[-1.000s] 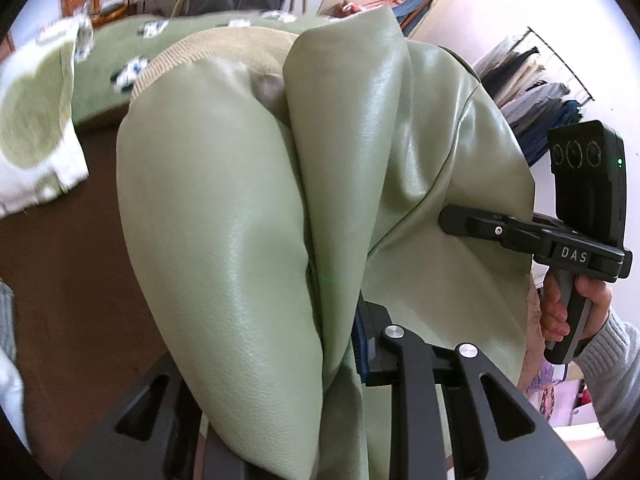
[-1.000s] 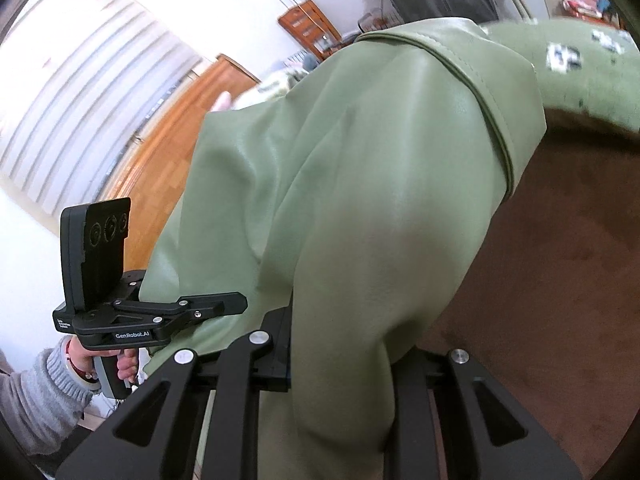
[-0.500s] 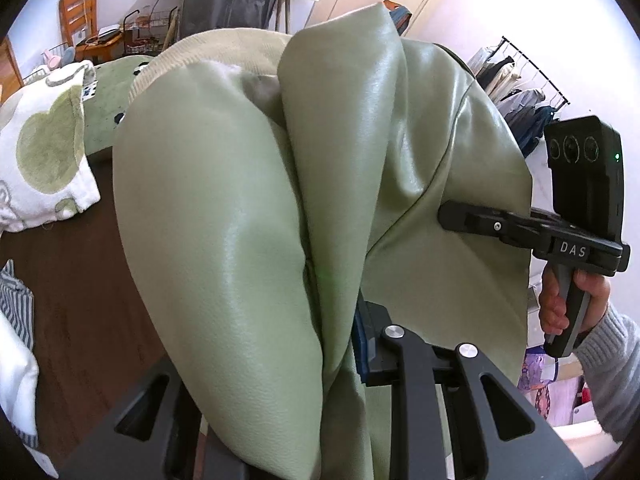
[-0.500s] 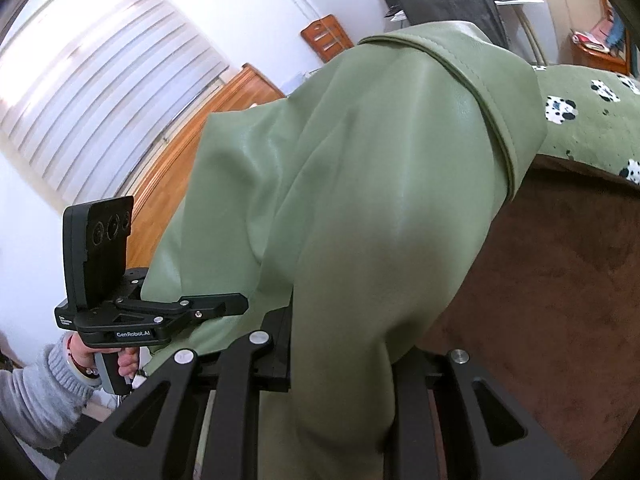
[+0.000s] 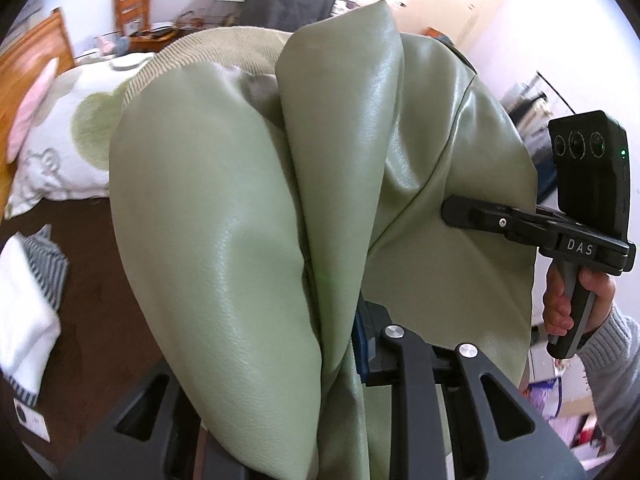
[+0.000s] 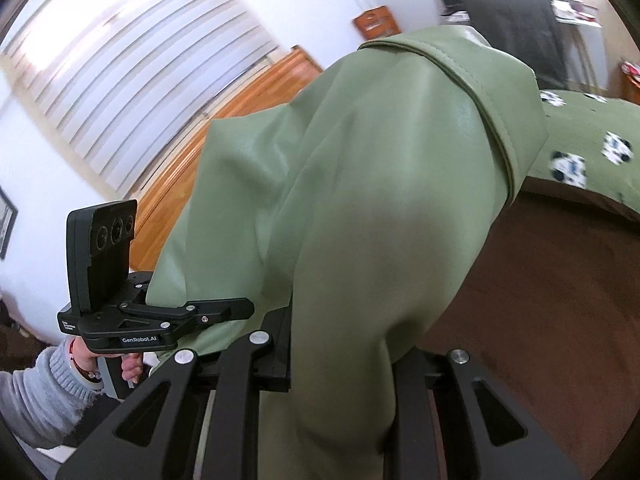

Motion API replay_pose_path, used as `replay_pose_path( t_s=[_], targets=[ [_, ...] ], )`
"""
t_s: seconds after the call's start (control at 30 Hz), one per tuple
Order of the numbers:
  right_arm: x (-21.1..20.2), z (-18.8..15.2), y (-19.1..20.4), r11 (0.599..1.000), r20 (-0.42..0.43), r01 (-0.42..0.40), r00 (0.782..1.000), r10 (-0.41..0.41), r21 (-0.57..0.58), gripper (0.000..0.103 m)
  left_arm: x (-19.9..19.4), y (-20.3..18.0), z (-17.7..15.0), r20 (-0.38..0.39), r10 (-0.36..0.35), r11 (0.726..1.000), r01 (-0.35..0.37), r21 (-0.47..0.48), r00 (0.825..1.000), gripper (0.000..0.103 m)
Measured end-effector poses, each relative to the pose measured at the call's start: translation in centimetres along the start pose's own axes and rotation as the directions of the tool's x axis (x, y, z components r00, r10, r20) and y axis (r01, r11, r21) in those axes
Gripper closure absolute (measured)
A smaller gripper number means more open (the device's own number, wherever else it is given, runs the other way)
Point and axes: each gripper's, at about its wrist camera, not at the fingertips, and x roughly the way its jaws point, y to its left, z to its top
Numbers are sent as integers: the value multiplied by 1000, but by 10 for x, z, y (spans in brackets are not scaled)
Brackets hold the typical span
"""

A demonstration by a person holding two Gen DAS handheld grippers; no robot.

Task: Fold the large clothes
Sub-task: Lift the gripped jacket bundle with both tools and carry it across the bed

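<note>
While the green jacket (image 5: 248, 248) hangs in the air above the brown bed cover (image 6: 560, 300), draped over both tools, the left gripper (image 5: 352, 344) and right gripper (image 6: 340, 360) each pinch a bunch of its cloth. This looks like the lifting step before a fold; next it likely needs spreading flat on the cover. Its ribbed hem (image 5: 208, 46) points away and up, so its length seems to run from the grippers outward. A white pillow (image 5: 68, 148) lies beyond.
</note>
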Motion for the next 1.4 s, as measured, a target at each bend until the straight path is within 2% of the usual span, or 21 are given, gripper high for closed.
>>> replay_pose_path(
  t_s=[0.17,0.33,0.57,0.8,1.07,1.27,1.4],
  targets=[
    [49,29,33,996,-53,-72,996,68,-59,84,-27,43,-16,48,58,993,-53,-104,997,78],
    [115,51,76,983,-126,-142,984,127,-120,84,-52,103,-41,70,118,970,-100,-220,991,78],
    [213,71,141,960,-198,-231,960,198,-157,84,-88,200,-66,67,203,935,-173,-311,977,78],
    [313,101,211,938,-246,-304,934,260,-165,84,-127,302,-66,55,256,907,-220,-359,965,78],
    [411,130,290,897,-318,-380,899,300,-228,84,-157,375,-80,76,330,854,-263,-449,941,78],
    [465,135,326,873,-372,-414,876,306,-257,84,-166,418,-97,74,363,810,-275,-518,929,78],
    [492,133,333,867,-390,-423,868,306,-263,84,-167,435,-108,65,370,795,-280,-538,927,78]
  ],
)
